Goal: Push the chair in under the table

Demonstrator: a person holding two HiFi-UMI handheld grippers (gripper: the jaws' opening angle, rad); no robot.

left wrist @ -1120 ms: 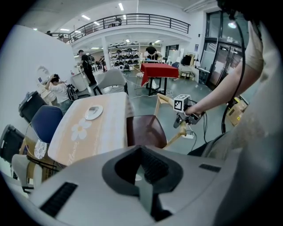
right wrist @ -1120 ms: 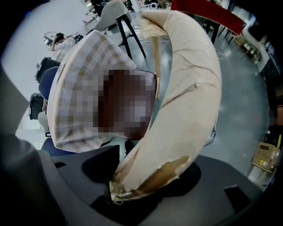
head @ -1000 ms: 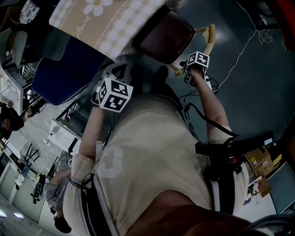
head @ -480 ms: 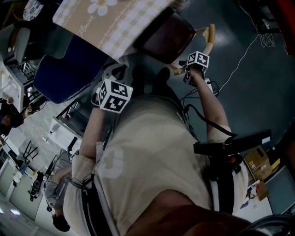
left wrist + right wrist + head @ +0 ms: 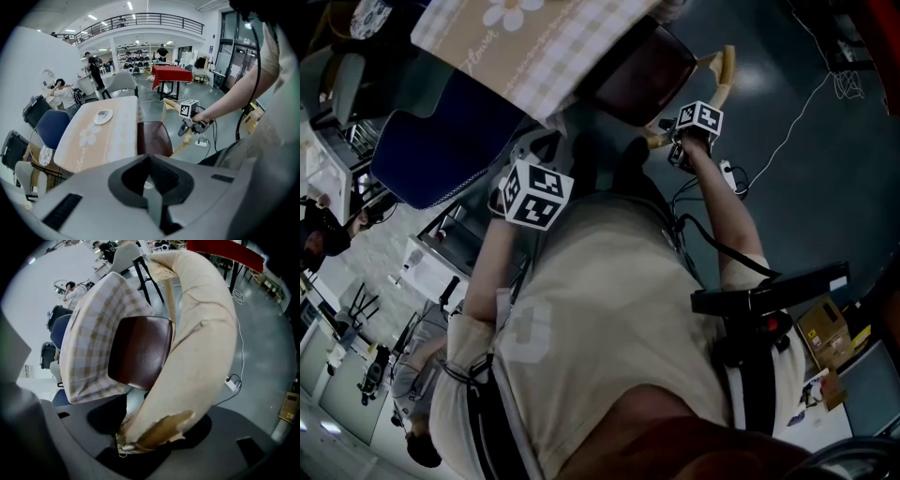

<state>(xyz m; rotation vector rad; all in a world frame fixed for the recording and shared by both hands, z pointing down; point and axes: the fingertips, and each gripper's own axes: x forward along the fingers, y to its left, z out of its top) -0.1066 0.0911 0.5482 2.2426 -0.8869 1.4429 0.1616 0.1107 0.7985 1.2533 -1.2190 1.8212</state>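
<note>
The chair has a dark red seat (image 5: 642,75) and a curved tan backrest (image 5: 727,70) with worn covering. Its seat (image 5: 140,352) lies partly under the table (image 5: 534,42), which wears a checked cloth with a daisy print. My right gripper (image 5: 673,142) is shut on the lower end of the backrest (image 5: 197,333), which fills the right gripper view. My left gripper (image 5: 530,178) is held in the air in front of my chest, shut with nothing in it. In the left gripper view its closed jaws (image 5: 152,201) point toward the table (image 5: 101,136) and the seat (image 5: 153,138).
A blue chair (image 5: 431,150) stands at the table's left side. A white cable (image 5: 787,112) and a power strip (image 5: 729,173) lie on the grey floor. A cardboard box (image 5: 825,328) sits at right. A plate (image 5: 102,116) rests on the table; a red table (image 5: 171,75) and people are farther off.
My right gripper and the backrest have shifted a little toward the table. The left gripper has stayed where it was.
</note>
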